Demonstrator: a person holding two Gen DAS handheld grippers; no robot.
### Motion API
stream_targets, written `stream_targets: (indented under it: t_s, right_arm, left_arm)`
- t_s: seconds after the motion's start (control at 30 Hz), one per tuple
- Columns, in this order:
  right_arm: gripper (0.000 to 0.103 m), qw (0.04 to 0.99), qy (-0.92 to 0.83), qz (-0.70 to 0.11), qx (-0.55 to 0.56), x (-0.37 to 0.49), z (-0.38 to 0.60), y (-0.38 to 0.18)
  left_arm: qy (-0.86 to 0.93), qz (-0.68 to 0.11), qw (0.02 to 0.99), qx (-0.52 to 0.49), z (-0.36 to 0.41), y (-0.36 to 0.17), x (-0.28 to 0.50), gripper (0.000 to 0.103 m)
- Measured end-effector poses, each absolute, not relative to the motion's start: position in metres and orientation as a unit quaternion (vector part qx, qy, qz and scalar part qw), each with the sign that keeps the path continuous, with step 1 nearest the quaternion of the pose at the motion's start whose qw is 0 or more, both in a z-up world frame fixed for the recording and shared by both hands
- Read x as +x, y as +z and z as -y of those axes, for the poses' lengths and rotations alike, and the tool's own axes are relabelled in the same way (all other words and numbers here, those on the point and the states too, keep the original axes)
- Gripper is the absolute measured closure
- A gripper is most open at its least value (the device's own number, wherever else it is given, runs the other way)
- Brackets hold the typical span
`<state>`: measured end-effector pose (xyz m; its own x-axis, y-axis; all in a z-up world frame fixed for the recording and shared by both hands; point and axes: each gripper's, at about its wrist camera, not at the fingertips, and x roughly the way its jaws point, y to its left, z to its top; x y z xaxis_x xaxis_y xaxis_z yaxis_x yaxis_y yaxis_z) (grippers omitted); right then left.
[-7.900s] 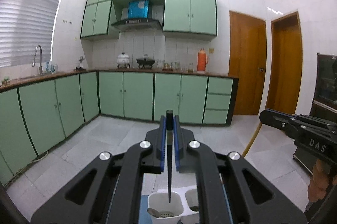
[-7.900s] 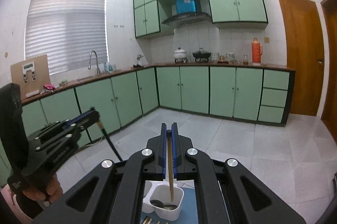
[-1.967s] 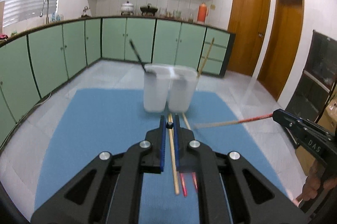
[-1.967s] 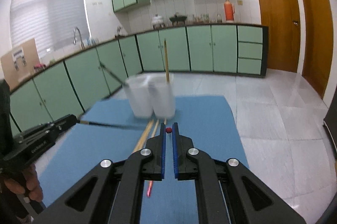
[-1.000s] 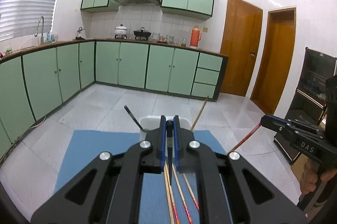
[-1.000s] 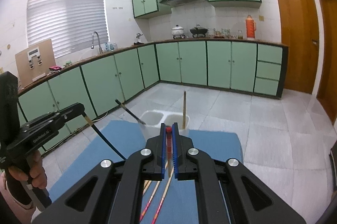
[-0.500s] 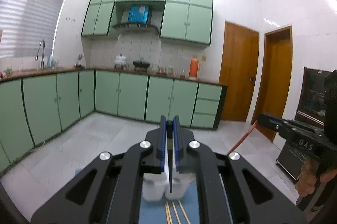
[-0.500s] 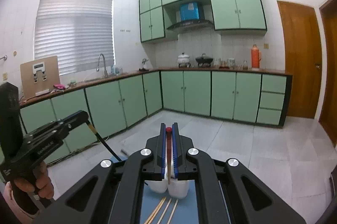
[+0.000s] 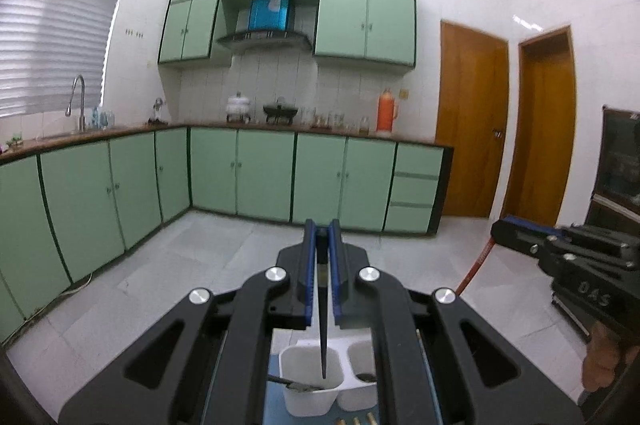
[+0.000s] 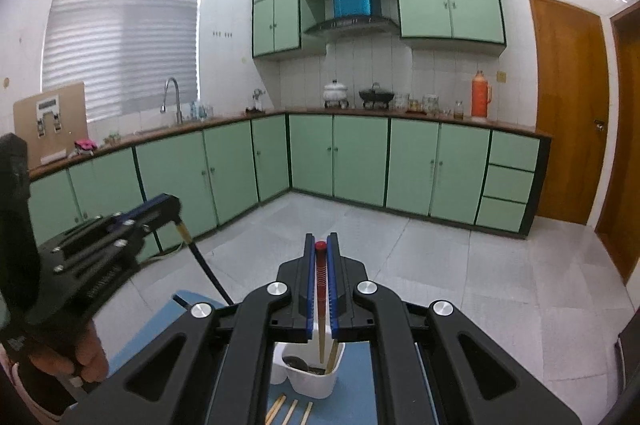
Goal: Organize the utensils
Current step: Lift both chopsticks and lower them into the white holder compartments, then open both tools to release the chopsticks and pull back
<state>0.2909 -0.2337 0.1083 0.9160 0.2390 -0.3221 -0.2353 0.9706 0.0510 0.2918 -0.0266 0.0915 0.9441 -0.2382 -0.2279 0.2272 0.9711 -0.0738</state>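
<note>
My left gripper (image 9: pixel 321 237) is shut on a black chopstick (image 9: pixel 322 329) that hangs point down over the left cup of the white two-cup holder (image 9: pixel 310 395). A dark utensil lies in that cup. My right gripper (image 10: pixel 320 249) is shut on a red-topped wooden chopstick (image 10: pixel 320 305), its tip over the holder's (image 10: pixel 316 383) right cup, where another wooden chopstick (image 10: pixel 332 357) leans. Each wrist view shows the other gripper to the side, gripping its stick.
The holder stands on a blue mat (image 10: pixel 168 329). Several loose chopsticks (image 10: pixel 292 411) lie on the mat just in front of the holder. Green kitchen cabinets (image 9: pixel 264 177) and wooden doors (image 9: pixel 472 129) stand far behind, across a tiled floor.
Both grippers have lifted and moved forward with their chopsticks. The holder, earlier ahead of the fingers, is now right under the hanging tips.
</note>
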Motion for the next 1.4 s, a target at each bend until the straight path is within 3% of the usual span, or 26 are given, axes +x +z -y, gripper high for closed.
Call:
stream_targets:
  t_s: [0.3, 0.37, 0.4, 0.47, 0.57, 0.63, 0.9, 0.97, 1.2, 1.4]
  right_arm:
    - [0.097, 0.968, 0.135, -0.214, 0.009, 0.318, 0.226, 0.066]
    - [0.097, 0.966, 0.138, -0.216, 0.015, 0.316, 0.229, 0.061]
    - [0.093, 0.967, 0.138, -0.214, 0.018, 0.314, 0.23, 0.06]
    - [0.086, 0.968, 0.136, -0.209, 0.021, 0.31, 0.232, 0.06]
    - [0.082, 0.97, 0.133, -0.2, 0.031, 0.301, 0.238, 0.063]
    - [0.071, 0.973, 0.126, -0.19, 0.038, 0.293, 0.242, 0.066]
    - [0.053, 0.98, 0.117, -0.153, 0.057, 0.242, 0.252, 0.062]
    - [0.048, 0.98, 0.113, -0.149, 0.061, 0.223, 0.253, 0.054]
    - [0.017, 0.979, 0.088, -0.177, 0.055, 0.175, 0.243, 0.006]
    - [0.01, 0.964, 0.084, -0.241, 0.07, 0.159, 0.239, -0.042]
  left_arm:
    - [-0.111, -0.18, 0.977, -0.014, 0.023, 0.048, 0.32, 0.096]
    - [-0.112, -0.183, 0.977, -0.018, 0.018, 0.044, 0.318, 0.088]
    - [-0.112, -0.181, 0.977, -0.019, 0.016, 0.044, 0.315, 0.076]
    - [-0.111, -0.174, 0.978, -0.019, 0.013, 0.044, 0.308, 0.068]
    - [-0.113, -0.167, 0.979, -0.022, 0.01, 0.048, 0.3, 0.068]
    - [-0.113, -0.159, 0.98, -0.027, 0.007, 0.051, 0.292, 0.067]
    - [-0.114, -0.132, 0.984, -0.042, -0.001, 0.051, 0.24, 0.048]
    - [-0.112, -0.138, 0.983, -0.052, -0.006, 0.043, 0.226, 0.045]
    - [-0.105, -0.184, 0.976, -0.05, -0.013, -0.001, 0.184, 0.024]
    - [-0.096, -0.251, 0.962, -0.055, -0.024, -0.049, 0.166, 0.021]
